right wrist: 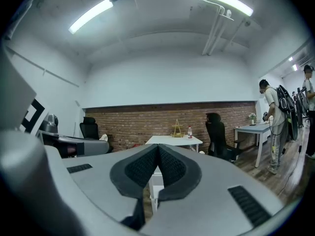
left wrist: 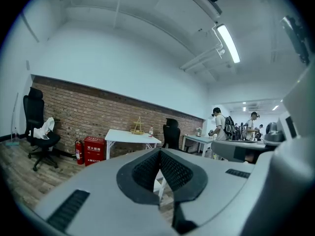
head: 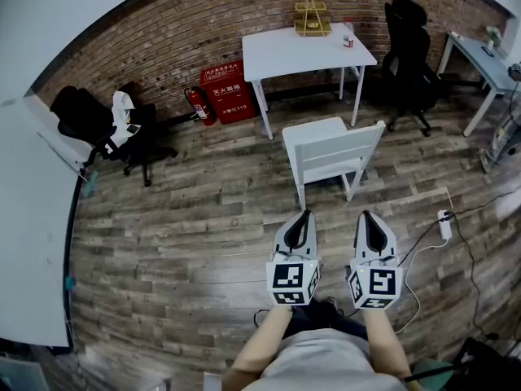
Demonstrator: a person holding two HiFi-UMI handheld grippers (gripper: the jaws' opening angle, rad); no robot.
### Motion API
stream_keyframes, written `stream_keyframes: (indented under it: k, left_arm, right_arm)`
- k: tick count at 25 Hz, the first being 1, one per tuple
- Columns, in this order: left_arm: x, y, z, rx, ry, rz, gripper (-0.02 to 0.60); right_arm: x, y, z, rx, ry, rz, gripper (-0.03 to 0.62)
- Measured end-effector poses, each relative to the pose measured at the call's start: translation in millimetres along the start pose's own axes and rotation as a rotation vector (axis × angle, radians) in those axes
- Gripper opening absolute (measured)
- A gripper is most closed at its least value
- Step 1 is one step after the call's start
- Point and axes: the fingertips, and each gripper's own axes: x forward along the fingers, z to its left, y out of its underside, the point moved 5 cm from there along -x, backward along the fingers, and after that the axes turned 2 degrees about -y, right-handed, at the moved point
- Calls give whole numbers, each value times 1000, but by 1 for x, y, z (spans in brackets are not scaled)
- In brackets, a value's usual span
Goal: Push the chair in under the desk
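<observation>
The chair (head: 330, 149) is plain white, and the tabletop (head: 305, 49) far behind it is white too (the wire stand (head: 312, 16) on it is yellow). The far wall (head: 203, 31) is red-brown brick with pale joints. The floor (head: 179, 218) shows planks of mixed brown and grey. The cabinet (head: 226, 92) and the extinguisher (head: 199, 104) are red. The office chair (head: 407, 47) at far right is black, like the swivel chair (head: 85, 120) at left. The left gripper (head: 306, 213) and right gripper (head: 365, 213) are pale grey, with black jaws and black-and-white square markers.
</observation>
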Motion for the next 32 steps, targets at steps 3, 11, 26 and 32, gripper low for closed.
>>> stream_keyframes:
  k: [3,11,26,32]
  left_arm:
    - [-2,1,3,-1,-1,-1,11]
    - [-4,2,9,0,7,0,11]
    - [-4,10,44,-23,50,25,11]
    - [0,16,51,-34,40,37,12]
  right_arm:
    - [-1,1,2,11,10,-2,15]
    - [2,5,8,28,20,13,15]
    - [12,17,33,47,78,42,15]
    - [15,21,31,44,83,53,15]
